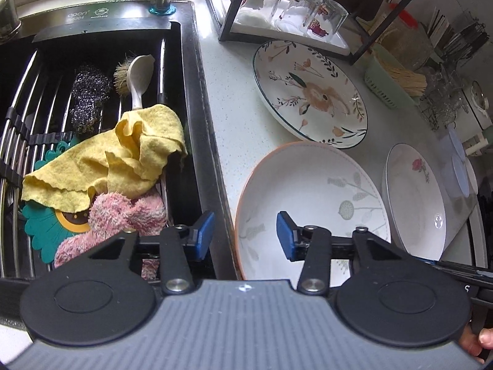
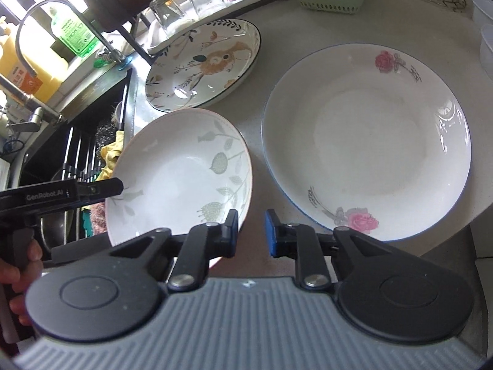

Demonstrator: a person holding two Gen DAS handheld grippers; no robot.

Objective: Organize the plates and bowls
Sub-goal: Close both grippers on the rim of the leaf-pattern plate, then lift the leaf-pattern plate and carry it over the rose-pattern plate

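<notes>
Three dishes lie on the grey counter (image 1: pixel 234 117). A white bowl with grey leaf print (image 1: pixel 308 197) (image 2: pixel 185 172) is nearest the sink. A rose plate (image 1: pixel 416 197) (image 2: pixel 366 141) lies to its right. A floral plate with a dark rim (image 1: pixel 308 92) (image 2: pixel 206 64) lies behind them. My left gripper (image 1: pixel 245 235) is open, its jaws either side of the bowl's left rim. My right gripper (image 2: pixel 252 228) is open over the counter between the bowl and the rose plate. The left gripper also shows in the right wrist view (image 2: pixel 101 188) at the bowl's left rim.
A black sink (image 1: pixel 188 98) on the left holds a yellow cloth (image 1: pixel 123 160), a pink cloth, a scourer and a brush. A rack with upturned glasses (image 1: pixel 292 9) stands behind the plates. A green basket (image 1: pixel 391 83) and clear containers (image 2: pixel 485 30) are at the right.
</notes>
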